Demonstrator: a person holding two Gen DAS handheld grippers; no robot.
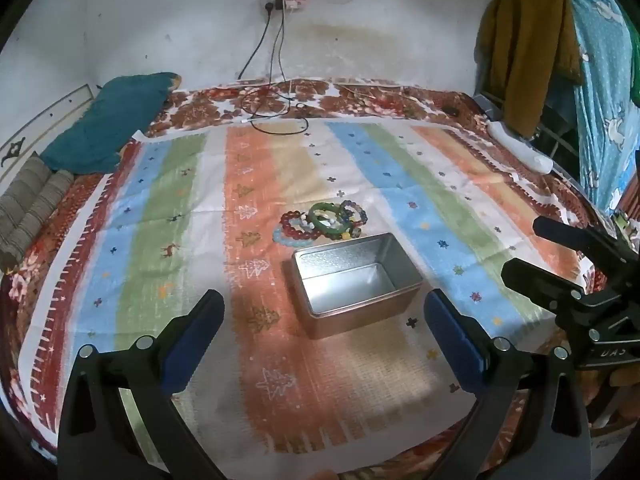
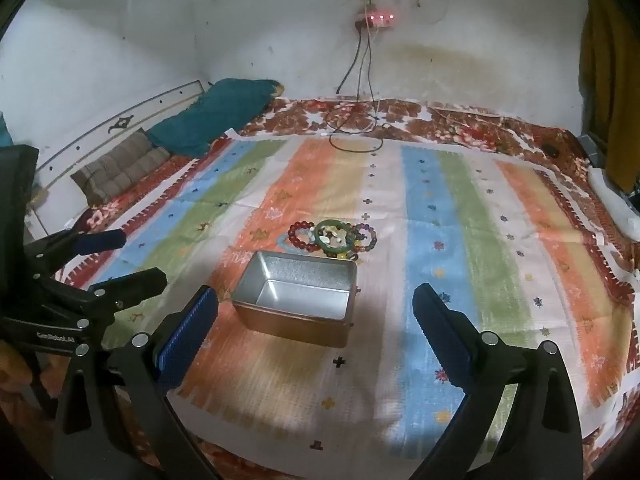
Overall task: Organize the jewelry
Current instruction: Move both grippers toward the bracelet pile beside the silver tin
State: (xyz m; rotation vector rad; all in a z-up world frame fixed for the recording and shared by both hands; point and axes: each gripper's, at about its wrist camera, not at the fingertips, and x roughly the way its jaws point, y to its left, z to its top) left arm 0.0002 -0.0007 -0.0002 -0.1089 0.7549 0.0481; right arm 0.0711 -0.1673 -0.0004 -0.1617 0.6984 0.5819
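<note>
A heap of bead bracelets (image 1: 320, 222) (image 2: 331, 237), red, green, pale blue and dark, lies on the striped cloth just behind an open metal tin (image 1: 356, 284) (image 2: 298, 296). The tin holds nothing. My left gripper (image 1: 324, 312) hangs open in front of the tin, nothing between its blue pads. My right gripper (image 2: 316, 308) is also open and holds nothing, with the tin just past its fingertips. In the left wrist view the right gripper (image 1: 528, 248) shows at the right edge; in the right wrist view the left gripper (image 2: 136, 258) shows at the left.
The striped cloth (image 1: 280, 360) covers a bed with a red floral sheet. Black cables (image 1: 276, 116) trail from a wall power strip (image 1: 286, 0) onto the far side. A teal pillow (image 1: 108, 128) and a brown cushion (image 2: 120, 168) lie left; clothes (image 1: 528, 52) hang at the right.
</note>
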